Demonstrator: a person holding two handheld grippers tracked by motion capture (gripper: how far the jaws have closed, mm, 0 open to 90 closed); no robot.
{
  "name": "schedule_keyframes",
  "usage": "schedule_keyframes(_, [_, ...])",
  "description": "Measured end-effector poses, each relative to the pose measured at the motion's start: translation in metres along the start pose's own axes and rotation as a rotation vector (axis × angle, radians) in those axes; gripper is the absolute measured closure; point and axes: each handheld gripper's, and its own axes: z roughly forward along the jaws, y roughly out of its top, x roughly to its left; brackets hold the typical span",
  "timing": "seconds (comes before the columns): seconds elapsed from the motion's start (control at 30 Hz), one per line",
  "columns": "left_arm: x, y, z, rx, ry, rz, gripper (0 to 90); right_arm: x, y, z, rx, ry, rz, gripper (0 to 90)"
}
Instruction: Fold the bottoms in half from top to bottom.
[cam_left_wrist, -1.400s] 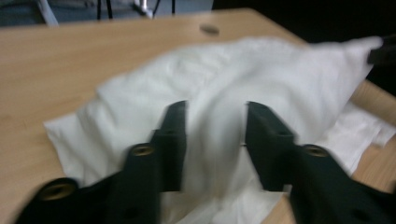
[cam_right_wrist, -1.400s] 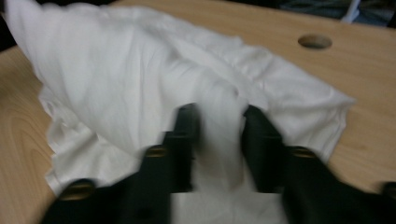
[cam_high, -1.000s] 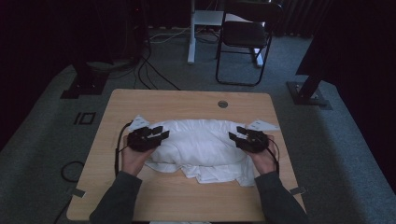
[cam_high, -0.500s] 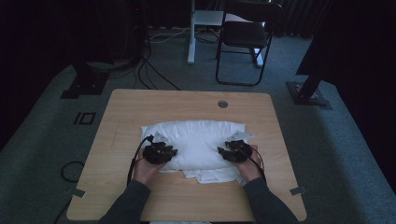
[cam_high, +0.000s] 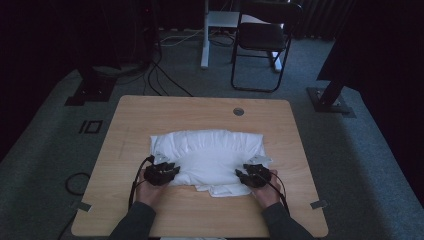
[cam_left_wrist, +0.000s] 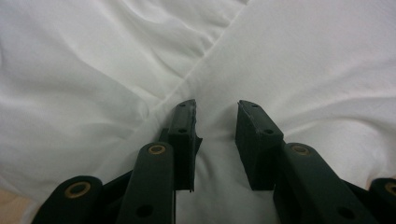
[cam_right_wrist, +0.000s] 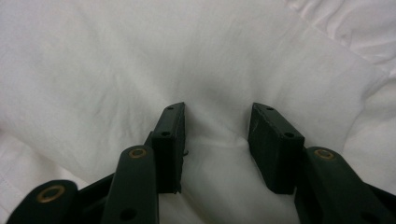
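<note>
Mid-fold, prob: left claw (cam_left_wrist: 215, 123) & right claw (cam_right_wrist: 217, 128) both spread on white cloth (cam_high: 210, 155); next needs pinching hem.

A dim recording studio or laboratory room, not a home. A light wooden table (cam_high: 200, 112) with a round cable port (cam_high: 238, 111) stands on grey carpet (cam_high: 360, 165), with black stand bases (cam_high: 90, 92) at far left and far right, loose cables (cam_high: 160, 80) trailing over the floor, and tape marks beside the table's near corners. A black folding chair (cam_high: 262, 42) and a white desk leg (cam_high: 204, 35) stand beyond, against dark surroundings.
</note>
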Motion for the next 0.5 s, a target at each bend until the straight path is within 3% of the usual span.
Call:
schedule_keyframes(0.27, [0.005, -0.011, -0.015, 0.003, 0.004, -0.044, 68.0, 0.013, 0.001, 0.004, -0.014, 0.034, -0.024, 55.4])
schedule_keyframes(0.5, [0.007, -0.012, -0.024, -0.034, 0.010, -0.074, 55.1, 0.014, 0.001, 0.004, -0.017, 0.037, -0.026, 55.4])
